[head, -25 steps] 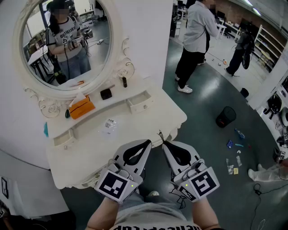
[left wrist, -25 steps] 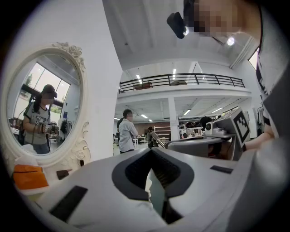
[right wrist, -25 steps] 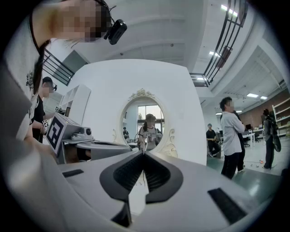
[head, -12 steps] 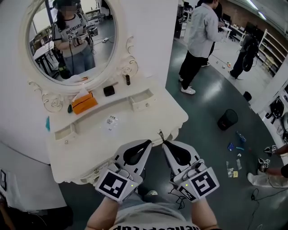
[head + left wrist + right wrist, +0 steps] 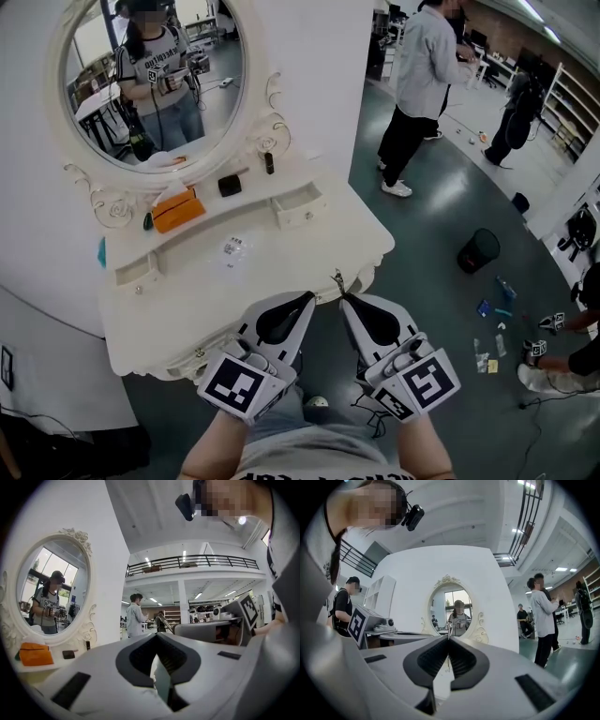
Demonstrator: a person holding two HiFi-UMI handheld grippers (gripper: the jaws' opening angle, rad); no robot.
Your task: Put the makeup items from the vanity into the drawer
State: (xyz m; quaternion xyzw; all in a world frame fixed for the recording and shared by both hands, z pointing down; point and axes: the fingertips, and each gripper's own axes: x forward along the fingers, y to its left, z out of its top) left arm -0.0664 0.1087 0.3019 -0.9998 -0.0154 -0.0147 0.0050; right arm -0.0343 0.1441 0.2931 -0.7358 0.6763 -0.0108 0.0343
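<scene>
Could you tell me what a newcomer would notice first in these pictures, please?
The oval mirror on the white vanity, upper left in the head view, draws the eye, with a bright orange box on the shelf below it. In the foreground, the left hand-held gripper and right hand-held gripper point at the vanity's front edge, both shut and empty.

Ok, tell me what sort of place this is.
Probably a big open lab or workshop hall, not a bedroom: the white vanity stands on a bare grey floor, people stand about near shelving, and a railed upper gallery runs overhead.
</scene>
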